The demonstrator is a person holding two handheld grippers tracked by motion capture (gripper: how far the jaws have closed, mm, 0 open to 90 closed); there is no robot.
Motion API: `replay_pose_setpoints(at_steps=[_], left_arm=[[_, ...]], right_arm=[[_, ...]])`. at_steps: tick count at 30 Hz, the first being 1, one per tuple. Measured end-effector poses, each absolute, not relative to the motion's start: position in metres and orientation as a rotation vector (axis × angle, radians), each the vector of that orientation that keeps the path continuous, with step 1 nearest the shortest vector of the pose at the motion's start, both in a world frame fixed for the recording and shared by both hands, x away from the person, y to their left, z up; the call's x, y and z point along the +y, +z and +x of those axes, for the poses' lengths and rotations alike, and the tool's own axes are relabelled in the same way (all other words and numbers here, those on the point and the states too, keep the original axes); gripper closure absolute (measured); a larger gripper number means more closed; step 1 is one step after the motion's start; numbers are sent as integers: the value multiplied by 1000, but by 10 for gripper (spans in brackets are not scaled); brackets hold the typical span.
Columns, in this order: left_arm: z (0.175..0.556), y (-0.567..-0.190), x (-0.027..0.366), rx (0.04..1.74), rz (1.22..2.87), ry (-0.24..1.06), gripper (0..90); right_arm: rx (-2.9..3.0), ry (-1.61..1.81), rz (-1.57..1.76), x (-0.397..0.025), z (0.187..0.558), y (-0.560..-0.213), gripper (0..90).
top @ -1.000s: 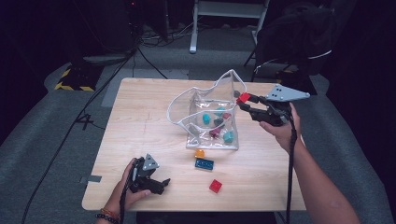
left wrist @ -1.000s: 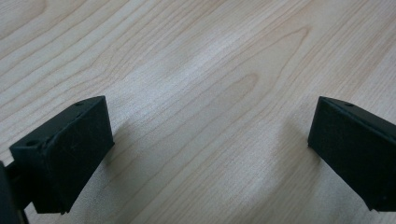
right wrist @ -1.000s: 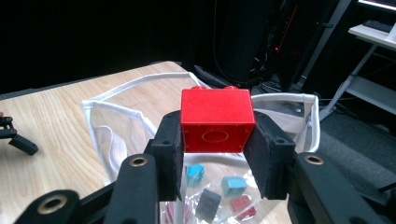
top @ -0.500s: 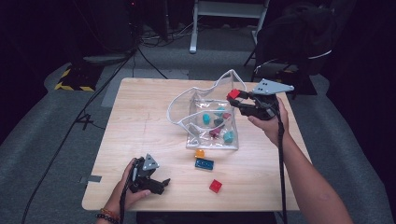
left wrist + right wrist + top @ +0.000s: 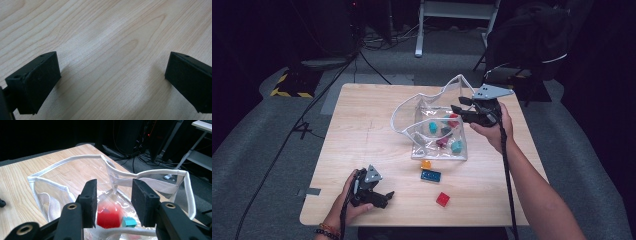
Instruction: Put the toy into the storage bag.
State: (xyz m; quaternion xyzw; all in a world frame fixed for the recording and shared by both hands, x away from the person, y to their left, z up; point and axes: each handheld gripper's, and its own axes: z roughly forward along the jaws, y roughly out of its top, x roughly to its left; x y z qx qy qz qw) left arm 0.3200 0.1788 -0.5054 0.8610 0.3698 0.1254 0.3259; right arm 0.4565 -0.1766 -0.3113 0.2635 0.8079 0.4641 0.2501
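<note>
While the left gripper (image 5: pixel 384 196) rests spread on the table (image 5: pixel 362 125), the right gripper (image 5: pixel 113 195), jaws parted over the clear bag (image 5: pixel 432 117), seems to drop a red block (image 5: pixel 108 216) in; next, fetching the loose blocks.

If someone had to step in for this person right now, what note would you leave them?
Right tongs: open above the clear bag's mouth; a blurred red block shows below them, apparently dropping in.
Left tongs: open, empty, resting on the table near its front edge.
Done: several blocks are in the bag.
Left: the orange block, blue block and red block on the table lie in front of the bag.
</note>
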Motion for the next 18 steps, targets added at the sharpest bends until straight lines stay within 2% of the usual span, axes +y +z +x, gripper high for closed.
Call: replay_pose_setpoints(at_steps=[8,18], left_arm=[[320,-505,179,969,2256,329,2],[320,-505,179,969,2257,329,2]], right_arm=[[2190,1295,697,-182,446,-311,565],[2161,1344,628,-203,413,-306,555]])
